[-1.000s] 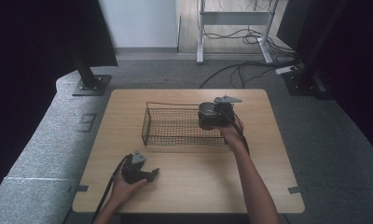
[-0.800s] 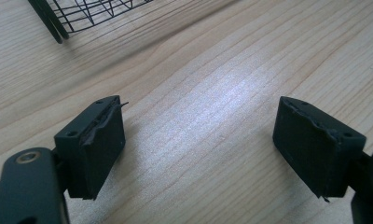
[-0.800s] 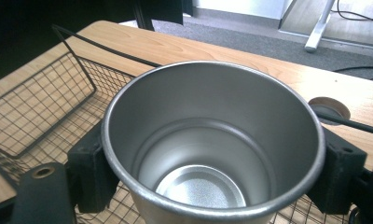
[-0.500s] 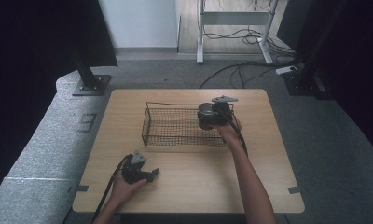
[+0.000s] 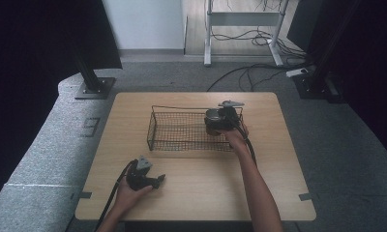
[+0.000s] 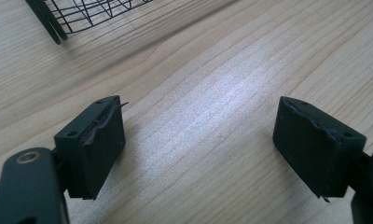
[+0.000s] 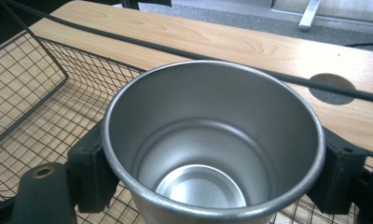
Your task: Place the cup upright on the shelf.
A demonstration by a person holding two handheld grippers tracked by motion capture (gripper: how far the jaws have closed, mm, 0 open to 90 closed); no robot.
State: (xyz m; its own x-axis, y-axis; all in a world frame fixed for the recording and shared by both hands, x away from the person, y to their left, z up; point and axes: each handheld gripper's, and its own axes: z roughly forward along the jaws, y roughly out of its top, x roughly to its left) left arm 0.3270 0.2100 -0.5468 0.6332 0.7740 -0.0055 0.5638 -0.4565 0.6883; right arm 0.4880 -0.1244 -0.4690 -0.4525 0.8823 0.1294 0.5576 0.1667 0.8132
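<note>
My right gripper [image 5: 215, 122] clamped on steel cup [image 7: 212, 140], over wire basket [image 5: 182, 130], my left gripper [image 6: 198, 149] apart, on table [image 5: 206, 193].

Plain silver metal cup [image 7: 212, 154], upright, mouth open and empty inside, rim round and smooth. Clamped at both sides, sitting inside the right end of the black wire basket [image 5: 182, 128] on the wooden table.

Bare-forearmed person works two black grippers: left gripper [image 5: 155, 181] trails a black cable; right gripper [image 5: 212, 126] carries a grey three-cornered plate.
</note>
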